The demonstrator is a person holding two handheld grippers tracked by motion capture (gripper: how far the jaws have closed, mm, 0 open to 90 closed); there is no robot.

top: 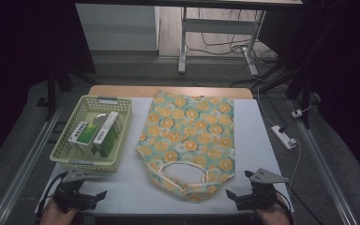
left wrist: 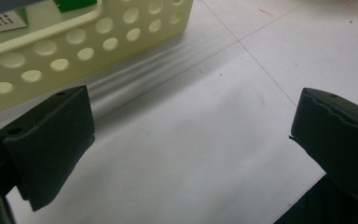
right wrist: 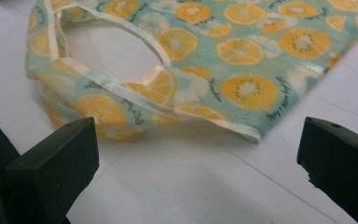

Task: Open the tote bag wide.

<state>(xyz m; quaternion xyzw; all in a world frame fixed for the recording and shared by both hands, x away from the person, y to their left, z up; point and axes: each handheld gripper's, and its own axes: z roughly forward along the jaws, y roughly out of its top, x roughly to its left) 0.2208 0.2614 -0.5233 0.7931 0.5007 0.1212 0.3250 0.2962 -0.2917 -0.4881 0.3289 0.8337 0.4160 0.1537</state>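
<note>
Dim room. Grey floor (top: 136, 70) beyond the tabletop's far edge; white desk legs (top: 183, 42), loose cables (top: 225, 44), power strip (top: 283, 137) at right.

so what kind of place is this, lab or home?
Likely a lab data-collection bench: white-covered table under a fixed overhead camera, handheld left gripper and right gripper, power strip on the floor.

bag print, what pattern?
Orange citrus slices on a teal ground with cream trim on the bag; clearest in the right gripper view.
</note>
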